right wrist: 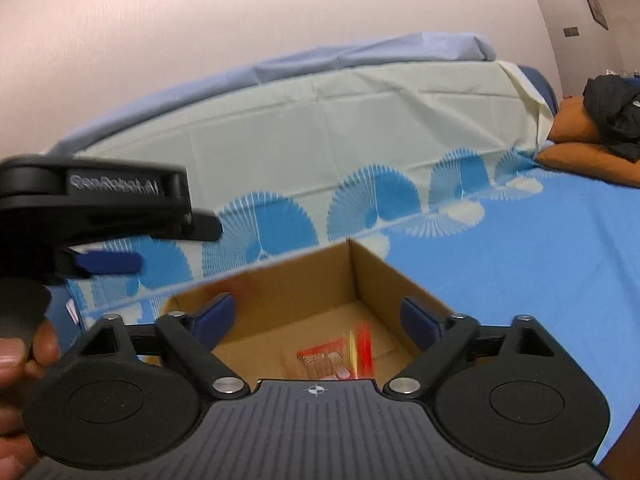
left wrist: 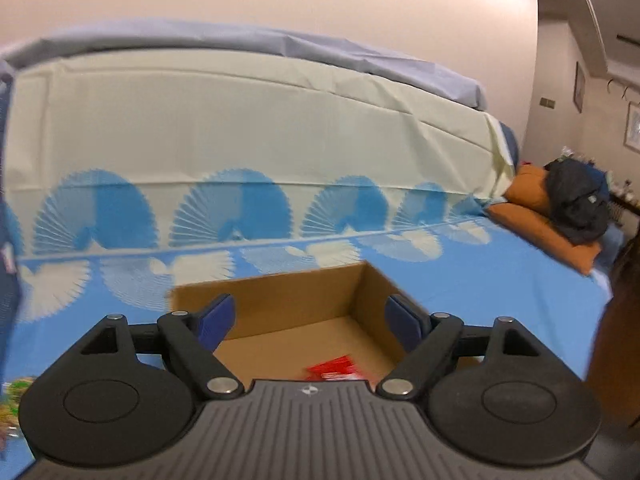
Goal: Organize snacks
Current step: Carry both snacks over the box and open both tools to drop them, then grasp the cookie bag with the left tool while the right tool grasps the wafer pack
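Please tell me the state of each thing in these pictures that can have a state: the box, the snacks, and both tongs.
Cardboard box: open on top, standing on the blue sheet.
Red snack packet: lying on the box floor.
Left tongs: open, nothing between them.
Right tongs: open, nothing between them, above the box.

White letters on the black side of the left hand-held gripper, seen from the right wrist camera, look like "GenRobot.AI", though they are blurry. Each camera also shows a small round white cross mark on the grey ribbed body of its own hand-held gripper, with no words by it. The red snack packet in the cardboard box has print on it, but it is too blurry to read
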`<state>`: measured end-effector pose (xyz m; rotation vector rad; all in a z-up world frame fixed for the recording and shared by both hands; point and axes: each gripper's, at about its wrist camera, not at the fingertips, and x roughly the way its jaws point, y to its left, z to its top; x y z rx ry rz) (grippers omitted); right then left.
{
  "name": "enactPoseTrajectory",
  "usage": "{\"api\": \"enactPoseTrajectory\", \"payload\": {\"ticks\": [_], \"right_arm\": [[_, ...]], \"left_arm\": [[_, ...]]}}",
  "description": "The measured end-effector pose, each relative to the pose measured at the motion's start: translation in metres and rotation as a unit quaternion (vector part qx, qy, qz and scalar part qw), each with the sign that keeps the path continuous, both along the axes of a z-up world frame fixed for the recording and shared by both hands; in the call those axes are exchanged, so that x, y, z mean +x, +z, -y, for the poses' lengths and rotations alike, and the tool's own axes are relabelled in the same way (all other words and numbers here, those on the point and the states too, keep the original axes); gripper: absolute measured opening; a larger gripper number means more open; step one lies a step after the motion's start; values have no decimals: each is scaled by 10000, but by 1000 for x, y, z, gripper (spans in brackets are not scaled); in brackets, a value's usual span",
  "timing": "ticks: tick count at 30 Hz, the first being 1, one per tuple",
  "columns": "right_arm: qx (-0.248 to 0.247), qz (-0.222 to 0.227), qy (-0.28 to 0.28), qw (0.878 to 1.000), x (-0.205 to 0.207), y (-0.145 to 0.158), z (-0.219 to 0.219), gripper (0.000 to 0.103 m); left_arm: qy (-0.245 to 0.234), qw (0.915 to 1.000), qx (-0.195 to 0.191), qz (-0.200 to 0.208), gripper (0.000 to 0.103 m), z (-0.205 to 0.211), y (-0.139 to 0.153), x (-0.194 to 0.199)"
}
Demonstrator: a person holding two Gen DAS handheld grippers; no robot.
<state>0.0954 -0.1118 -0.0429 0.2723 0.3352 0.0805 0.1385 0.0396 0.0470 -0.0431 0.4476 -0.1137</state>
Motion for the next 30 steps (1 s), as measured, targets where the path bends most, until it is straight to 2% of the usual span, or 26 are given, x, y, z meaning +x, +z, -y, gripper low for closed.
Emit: {"api": "enactPoseTrajectory", "payload": {"ticks": [3, 5, 7, 10, 11, 12, 13, 15, 16, 17, 19, 22, 23, 24, 27, 30], "right_arm": [[-166, 71, 75, 9998, -2, 1, -8, 90], [-272, 77, 135, 9995, -5, 1, -12, 91], [-504, -9, 256, 9984, -6, -3, -20, 91], [-571, 57, 349, 9977, -11, -5, -27, 91], [-672, 93, 373, 9970, -13, -6, -31, 91], [-732, 112, 401, 9964, -15, -6, -34, 91], [-752, 111, 443, 9961, -17, -7, -37, 91], [-794, 93, 510, 9955, -20, -8, -42, 91], [-831, 92, 547, 9950, -22, -8, -46, 91], [-860, 96, 587, 9945, -24, -9, -49, 90], [-899, 139, 685, 9935, -29, -10, -55, 87], [-964, 291, 942, 9904, -40, -10, -65, 66], [-960, 369, 1085, 9888, -45, -9, -69, 52], [-957, 442, 1224, 9869, -49, -9, -73, 44], [-969, 624, 1677, 9791, -59, -8, -86, 38], [-803, 600, 2227, 9697, -64, -5, -100, 38]], "left_arm": [[213, 9998, 14, 8, 86, -25, -17, -22], [347, 9991, -220, -142, 86, -52, -31, -38], [428, 9980, -219, -419, 83, -77, -46, -54], [545, 9966, -351, -515, 71, -118, -65, -87], [533, 9966, -296, -548, 63, -130, -71, -98], [541, 9968, -164, -572, 53, -138, -76, -106], [539, 9967, 16, -611, 49, -146, -83, -116], [551, 9956, 333, -679, 33, -158, -100, -133], [621, 9946, 377, -744, 32, -164, -110, -142], [790, 9931, 166, -853, 28, -175, -115, -145], [1046, 9929, -158, -544, 28, -187, -108, -149], [1533, 9857, -357, -605, 28, -200, -113, -145], [1702, 9828, -342, -624, 28, -202, -114, -142], [1874, 9797, -323, -629, 28, -206, -115, -140], [2356, 9700, -248, -547, 28, -214, -118, -133], [2698, 9618, 75, -457, 28, -216, -123, -122]]}}
